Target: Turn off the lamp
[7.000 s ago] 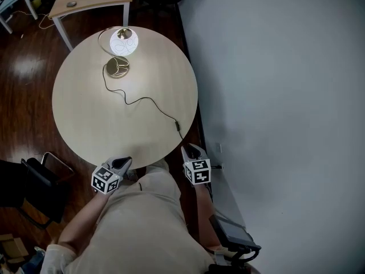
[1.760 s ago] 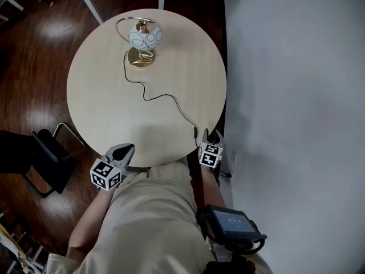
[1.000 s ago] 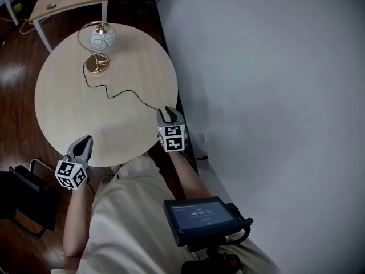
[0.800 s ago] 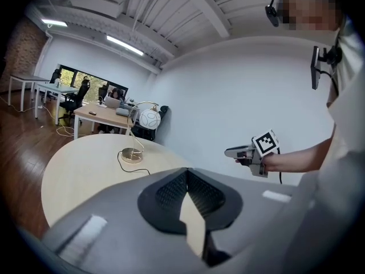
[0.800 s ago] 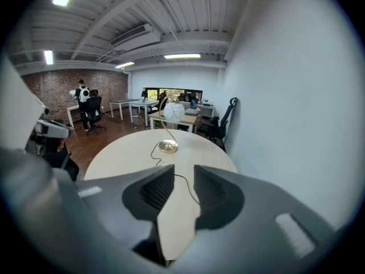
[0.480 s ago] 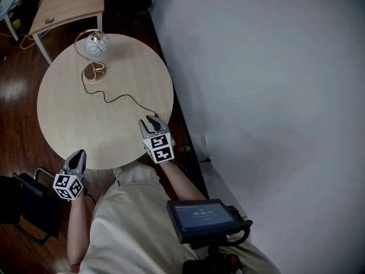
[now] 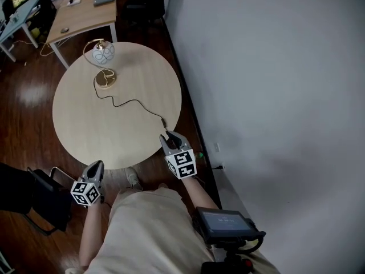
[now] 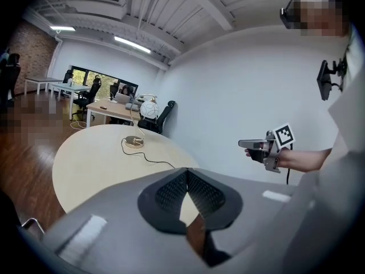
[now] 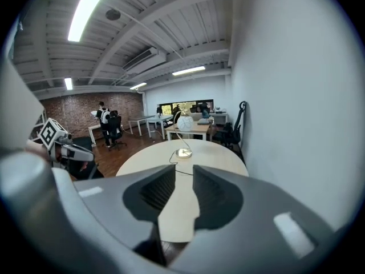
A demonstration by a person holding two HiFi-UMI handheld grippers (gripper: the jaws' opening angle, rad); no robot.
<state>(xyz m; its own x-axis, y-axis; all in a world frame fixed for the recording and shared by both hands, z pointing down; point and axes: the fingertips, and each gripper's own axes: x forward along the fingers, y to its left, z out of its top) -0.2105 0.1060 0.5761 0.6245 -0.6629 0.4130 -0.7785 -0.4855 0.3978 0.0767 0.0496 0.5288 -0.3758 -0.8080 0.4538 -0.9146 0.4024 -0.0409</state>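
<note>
Pale wood forms the round worktop [image 7: 85,130], and both tools are held at its near edge. The right tool [image 7: 167,136] hangs just over the rim, close to the grey wall [image 7: 274,96] on its right. Its jaws stand apart and are closing, with only bare worktop showing through the gap. The black cord [image 7: 134,101] runs up to just ahead of its tips. The lamp [image 7: 104,53] stands well ahead of this tool and off to its left, on the far side of the worktop. It has a white globe on a brass hoop over a round brass base [image 7: 105,79], and it looks unlit. The left tool [image 7: 96,165] sits short of the rim above the dark floor [image 7: 28,90]. Its jaws meet at the tips and hold nothing, and the lamp is far ahead of it.
</note>
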